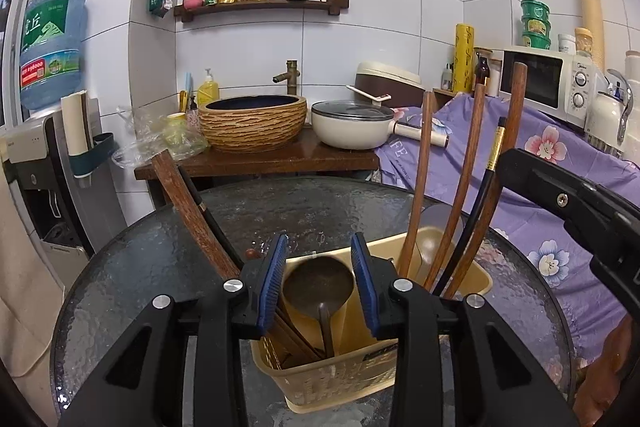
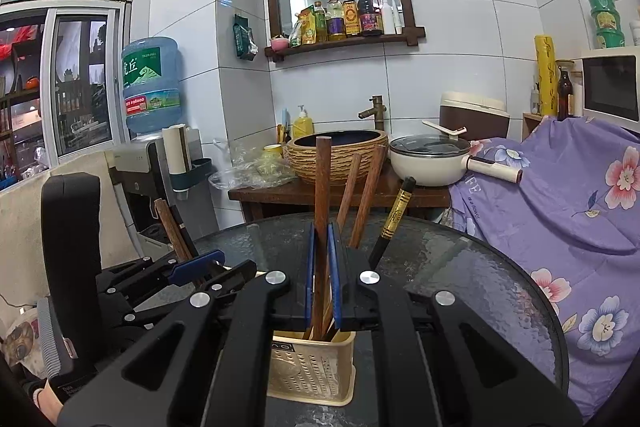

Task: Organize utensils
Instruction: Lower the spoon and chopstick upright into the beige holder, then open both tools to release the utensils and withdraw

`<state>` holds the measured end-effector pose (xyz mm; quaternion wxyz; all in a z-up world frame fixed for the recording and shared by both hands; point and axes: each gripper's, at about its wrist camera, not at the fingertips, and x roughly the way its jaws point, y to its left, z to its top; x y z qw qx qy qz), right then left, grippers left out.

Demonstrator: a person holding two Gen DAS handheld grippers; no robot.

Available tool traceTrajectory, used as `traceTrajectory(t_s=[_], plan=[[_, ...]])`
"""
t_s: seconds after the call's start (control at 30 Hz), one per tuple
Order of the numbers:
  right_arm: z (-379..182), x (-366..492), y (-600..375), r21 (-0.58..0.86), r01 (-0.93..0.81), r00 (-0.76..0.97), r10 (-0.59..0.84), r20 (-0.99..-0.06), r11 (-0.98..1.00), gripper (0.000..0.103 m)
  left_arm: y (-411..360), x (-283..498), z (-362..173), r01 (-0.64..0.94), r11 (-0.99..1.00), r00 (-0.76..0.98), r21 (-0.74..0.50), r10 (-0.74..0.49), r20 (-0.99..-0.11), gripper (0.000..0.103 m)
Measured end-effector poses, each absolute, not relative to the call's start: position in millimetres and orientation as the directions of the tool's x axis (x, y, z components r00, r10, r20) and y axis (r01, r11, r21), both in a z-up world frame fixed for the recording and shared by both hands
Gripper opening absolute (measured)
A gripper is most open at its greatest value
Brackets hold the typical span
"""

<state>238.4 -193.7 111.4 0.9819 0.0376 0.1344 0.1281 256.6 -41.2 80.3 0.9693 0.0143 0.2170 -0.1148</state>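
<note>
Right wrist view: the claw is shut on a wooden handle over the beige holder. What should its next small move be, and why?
Probably open the right claw and let go. The brown wooden handle it clamps already stands with its lower end inside the beige perforated plastic utensil holder, beside other handles, so it looks placed.

We see a kitchen corner walled in large white glossy tiles (image 2: 440,47); a dark wooden shelf (image 1: 264,7) with a mirrored back hangs there, lined with bottles and reflecting a bright ceiling light; below it a brass tap (image 1: 290,77) stands over a woven-pattern basin (image 1: 252,123) on a dark wooden stand (image 1: 256,163); a cream lidded pan (image 1: 352,125) sits beside the basin; to the left a water dispenser (image 2: 136,163) carries a blue bottle (image 2: 152,87), next to a metal-framed sliding window (image 2: 80,79); on the right a white microwave (image 1: 548,83) rises behind a purple floral cloth (image 2: 560,187); a round textured glass table (image 1: 140,255) fills the foreground.
</note>
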Motion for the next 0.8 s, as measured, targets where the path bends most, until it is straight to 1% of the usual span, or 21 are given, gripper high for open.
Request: traceTrajectory(t_s=[0.03, 0.1, 0.13, 0.17, 0.2, 0.23, 0.3, 0.43, 0.53, 0.63, 0.7, 0.73, 0.8], plan=[[111.7, 237.8, -194.0, 0.106, -0.236, 0.933, 0.256, -0.251, 0.966, 0.008, -41.5, 255.6, 80.8, 0.236, 0.971, 0.877, -0.024, -0.224, -0.425, 0.039], [112.0, 236.4, -197.4, 0.107, -0.229, 0.936, 0.249, -0.250, 0.968, 0.009, -42.0, 253.1, 82.5, 0.244, 0.970, 0.876, -0.022, -0.230, -0.424, 0.046], [112.2, 235.3, -199.7, 0.113, -0.228, 0.936, 0.250, -0.249, 0.967, 0.014, -42.0, 250.6, 84.1, 0.247, 0.969, 0.878, -0.020, -0.233, -0.417, 0.049], [112.3, 234.3, -201.4, 0.119, -0.231, 0.935, 0.254, -0.247, 0.966, 0.029, -41.7, 247.7, 86.1, 0.242, 0.970, 0.884, -0.017, -0.228, -0.409, 0.062], [112.7, 231.8, -203.7, 0.130, -0.237, 0.935, 0.262, -0.237, 0.963, 0.039, -40.1, 243.1, 89.5, 0.228, 0.974, 0.896, -0.014, -0.215, -0.388, 0.070], [113.5, 228.2, -205.8, 0.134, -0.234, 0.941, 0.259, -0.217, 0.963, 0.050, -38.4, 238.6, 92.6, 0.230, 0.973, 0.902, -0.022, -0.222, -0.369, 0.073], [115.7, 222.7, -208.1, 0.127, -0.223, 0.949, 0.245, -0.199, 0.967, 0.050, -37.6, 231.7, 98.3, 0.223, 0.975, 0.913, -0.016, -0.214, -0.348, 0.078], [120.8, 210.9, -215.7, 0.149, -0.234, 0.951, 0.258, -0.169, 0.961, 0.051, -33.5, 221.3, 106.8, 0.216, 0.976, 0.927, -0.013, -0.209, -0.313, 0.081], [124.0, 199.8, -217.0, 0.147, -0.237, 0.953, 0.259, -0.156, 0.960, 0.053, -26.3, 212.6, 111.9, 0.226, 0.973, 0.926, -0.047, -0.229, -0.299, 0.082], [120.7, 184.7, -219.4, 0.160, -0.231, 0.954, 0.256, -0.156, 0.960, 0.062, -15.5, 195.9, 113.7, 0.213, 0.973, 0.935, -0.088, -0.230, -0.269, 0.087], [114.8, 173.7, -218.4, 0.162, -0.249, 0.946, 0.276, -0.170, 0.955, 0.063, -7.0, 179.5, 111.6, 0.207, 0.972, 0.943, -0.109, -0.228, -0.242, 0.092], [112.5, 168.9, -217.3, 0.161, -0.255, 0.944, 0.282, -0.173, 0.953, 0.064, -4.3, 171.4, 110.0, 0.205, 0.972, 0.946, -0.112, -0.226, -0.234, 0.093], [103.5, 153.9, -214.5, 0.150, -0.252, 0.944, 0.277, -0.178, 0.956, 0.070, 1.6, 154.9, 103.7, 0.201, 0.974, 0.947, -0.105, -0.221, -0.233, 0.097]])
